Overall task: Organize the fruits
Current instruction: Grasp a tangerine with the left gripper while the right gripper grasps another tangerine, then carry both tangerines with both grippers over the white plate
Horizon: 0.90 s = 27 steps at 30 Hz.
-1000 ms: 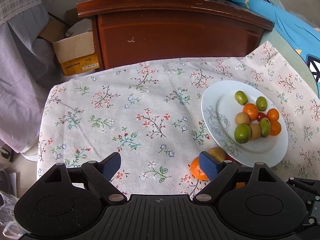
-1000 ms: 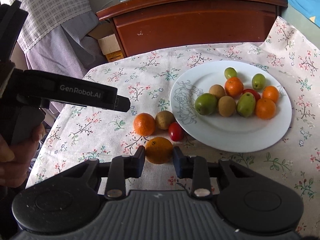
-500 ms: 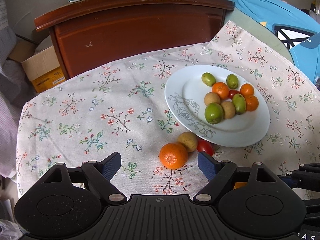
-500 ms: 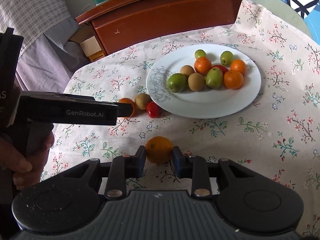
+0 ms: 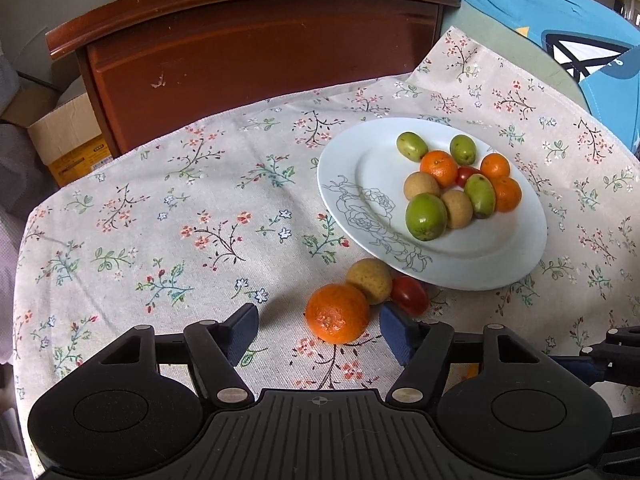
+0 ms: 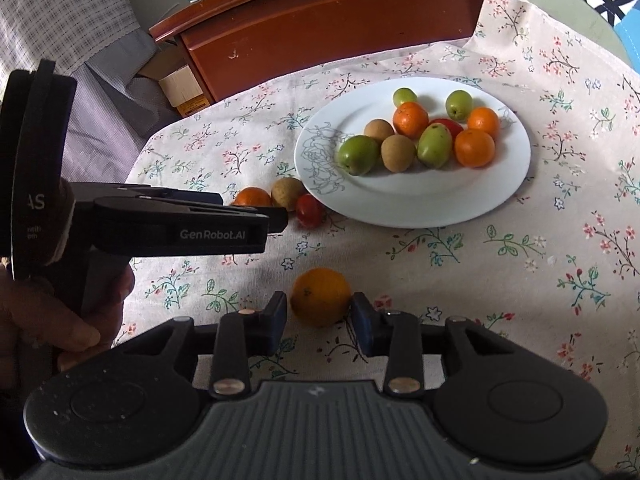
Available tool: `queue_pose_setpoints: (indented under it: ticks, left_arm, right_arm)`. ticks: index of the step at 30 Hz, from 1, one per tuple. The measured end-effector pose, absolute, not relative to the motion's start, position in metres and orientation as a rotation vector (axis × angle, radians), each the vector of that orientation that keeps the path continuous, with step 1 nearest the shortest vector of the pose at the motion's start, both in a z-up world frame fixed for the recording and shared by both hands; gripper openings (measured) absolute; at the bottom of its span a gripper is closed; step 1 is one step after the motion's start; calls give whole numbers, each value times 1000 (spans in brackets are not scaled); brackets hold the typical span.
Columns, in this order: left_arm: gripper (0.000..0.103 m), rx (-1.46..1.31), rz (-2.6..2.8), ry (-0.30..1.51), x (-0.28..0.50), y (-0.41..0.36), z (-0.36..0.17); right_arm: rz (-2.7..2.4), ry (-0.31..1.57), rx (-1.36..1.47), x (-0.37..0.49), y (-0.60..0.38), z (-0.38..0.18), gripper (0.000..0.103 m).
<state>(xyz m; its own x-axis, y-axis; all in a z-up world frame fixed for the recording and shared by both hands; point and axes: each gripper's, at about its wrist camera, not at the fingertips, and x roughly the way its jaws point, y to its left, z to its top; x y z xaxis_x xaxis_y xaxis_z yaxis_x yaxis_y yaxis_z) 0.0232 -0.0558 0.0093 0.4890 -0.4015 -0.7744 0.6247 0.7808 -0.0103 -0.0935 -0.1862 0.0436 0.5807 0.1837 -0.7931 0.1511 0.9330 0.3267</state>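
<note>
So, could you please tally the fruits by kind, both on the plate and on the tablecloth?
Oranges: 5 (3 on the plate, 1 beside it, 1 between the right gripper fingers)
Green fruits: 4, all on the plate
Brown fruits: 3 (2 on the plate, 1 off)
Cherry tomatoes: 2 (1 on the plate, 1 off)
Total: 14

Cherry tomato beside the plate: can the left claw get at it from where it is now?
Probably not directly. The cherry tomato sits beyond the left claw, tight against the brown fruit, with the mandarin between the open fingers. The plate rim crowds its far side.
</note>
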Motion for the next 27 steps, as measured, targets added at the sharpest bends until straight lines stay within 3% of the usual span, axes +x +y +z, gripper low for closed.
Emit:
queue_pose_setpoints:
  ticks: [10, 27]
  left_arm:
    - [31, 295, -664, 843, 19, -59, 11]
    - [31, 230, -622, 818, 18, -47, 33]
  right_arm:
    - [18, 944, 350, -93, -183, 42, 34]
    - [26, 911, 394, -92, -190, 49, 34]
